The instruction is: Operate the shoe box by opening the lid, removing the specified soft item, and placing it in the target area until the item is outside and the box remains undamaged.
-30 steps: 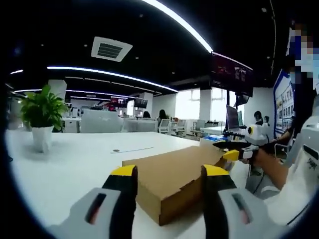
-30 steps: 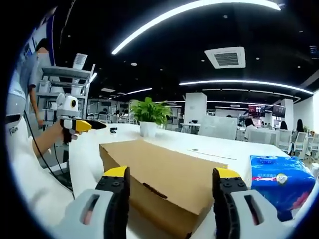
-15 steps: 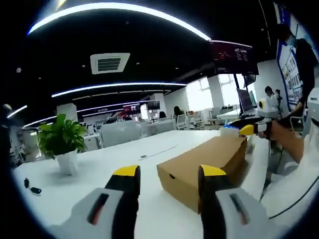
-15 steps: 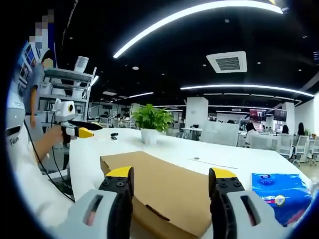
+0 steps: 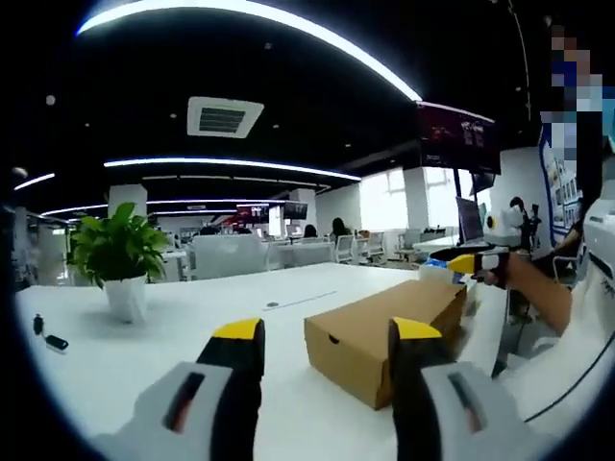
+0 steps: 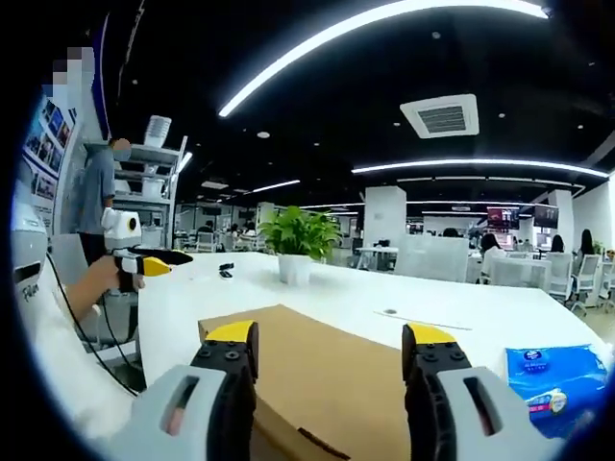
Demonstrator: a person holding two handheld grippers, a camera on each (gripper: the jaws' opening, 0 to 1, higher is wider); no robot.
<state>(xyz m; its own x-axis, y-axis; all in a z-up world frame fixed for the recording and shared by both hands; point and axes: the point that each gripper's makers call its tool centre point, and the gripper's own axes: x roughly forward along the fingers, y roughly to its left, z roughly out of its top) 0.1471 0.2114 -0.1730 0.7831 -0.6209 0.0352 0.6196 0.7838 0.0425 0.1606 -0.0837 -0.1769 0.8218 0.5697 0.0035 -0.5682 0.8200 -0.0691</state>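
Having drawn both open, empty grippers (image 5: 320, 331) (image 6: 330, 336) back, we'd lift the light, crushable shoe box (image 5: 384, 327) lid gently at its near edge.

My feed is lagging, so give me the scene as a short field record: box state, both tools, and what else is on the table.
box: brown cardboard shoe box on the white table, lid closed
left tool: left tool open, holding nothing, short of the box
right tool: right tool open, holding nothing, above the lid
soft item: not visible, box not yet opened
table, other: potted plant, blue tissue pack, small dark objects near the table's edge
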